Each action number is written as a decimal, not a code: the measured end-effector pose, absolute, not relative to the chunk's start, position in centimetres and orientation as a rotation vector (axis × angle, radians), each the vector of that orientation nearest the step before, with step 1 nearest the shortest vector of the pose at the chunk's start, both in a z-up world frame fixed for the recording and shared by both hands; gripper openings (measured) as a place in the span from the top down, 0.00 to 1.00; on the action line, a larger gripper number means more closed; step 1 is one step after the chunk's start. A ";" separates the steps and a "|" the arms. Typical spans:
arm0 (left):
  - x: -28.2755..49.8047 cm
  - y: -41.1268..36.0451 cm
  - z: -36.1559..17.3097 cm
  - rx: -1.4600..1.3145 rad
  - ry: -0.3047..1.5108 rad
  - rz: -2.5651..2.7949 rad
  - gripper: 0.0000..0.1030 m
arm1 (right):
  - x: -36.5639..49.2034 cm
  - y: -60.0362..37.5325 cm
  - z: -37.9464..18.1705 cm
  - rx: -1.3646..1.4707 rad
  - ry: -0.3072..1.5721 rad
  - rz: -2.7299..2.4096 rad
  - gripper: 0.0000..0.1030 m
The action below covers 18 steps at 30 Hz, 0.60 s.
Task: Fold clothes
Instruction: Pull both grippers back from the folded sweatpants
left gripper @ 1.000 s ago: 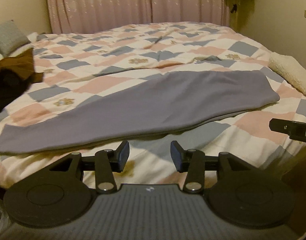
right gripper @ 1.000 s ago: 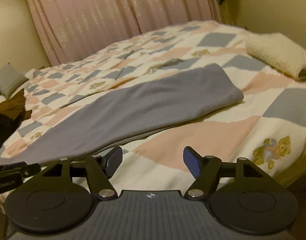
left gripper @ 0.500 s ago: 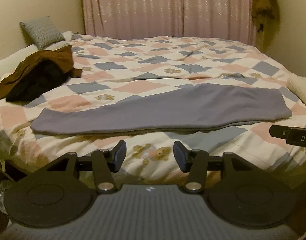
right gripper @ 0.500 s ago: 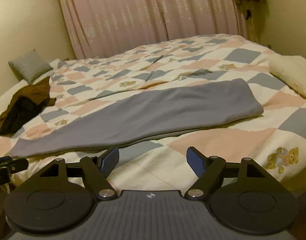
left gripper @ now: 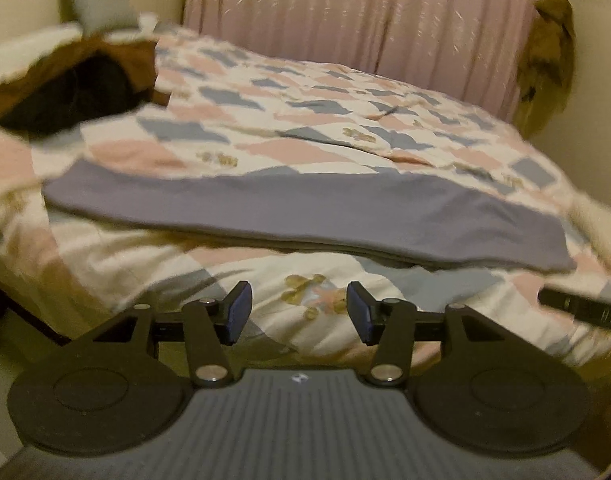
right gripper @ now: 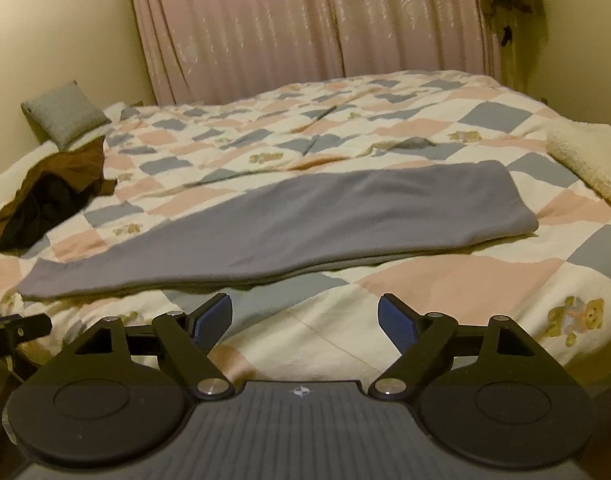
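Right wrist view, right hand-held gripper (right gripper: 305,320) opening, empty, left hand-held gripper (left gripper: 299,312) half-open, empty, lettering unreadable, grey garment (right gripper: 305,220) flat.

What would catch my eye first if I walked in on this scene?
Probably the long grey cloth, folded flat and lying across the near side of the bed's checked quilt. Next, a heap of brown and black clothes at the far left near a small grey cushion, and pink curtains behind the bed. In front, the left gripper and right gripper hover empty, the right one's jaws opening.
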State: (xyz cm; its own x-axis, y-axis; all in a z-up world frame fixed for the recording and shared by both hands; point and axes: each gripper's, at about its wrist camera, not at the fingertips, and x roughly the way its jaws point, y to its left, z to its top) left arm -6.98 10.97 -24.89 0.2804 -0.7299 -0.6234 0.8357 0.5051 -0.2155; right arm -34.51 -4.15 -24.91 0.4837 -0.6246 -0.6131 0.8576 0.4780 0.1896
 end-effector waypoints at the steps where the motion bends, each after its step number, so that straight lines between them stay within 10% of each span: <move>1: -5.3 11.3 -25.4 0.112 0.765 -1.049 0.53 | -34.1 -4.5 -25.3 0.521 0.519 -0.955 0.19; 18: 21.2 15.1 -35.2 -0.603 0.955 -0.595 0.60 | -25.7 -11.0 -30.8 0.509 0.662 -0.917 0.19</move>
State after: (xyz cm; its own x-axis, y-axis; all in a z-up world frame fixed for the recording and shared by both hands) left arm 21.15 15.11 -35.18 0.4486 -0.6968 -0.5596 0.1948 0.6873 -0.6997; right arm -25.73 -11.00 -30.80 0.4379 -0.5515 -0.7100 0.8475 0.5167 0.1214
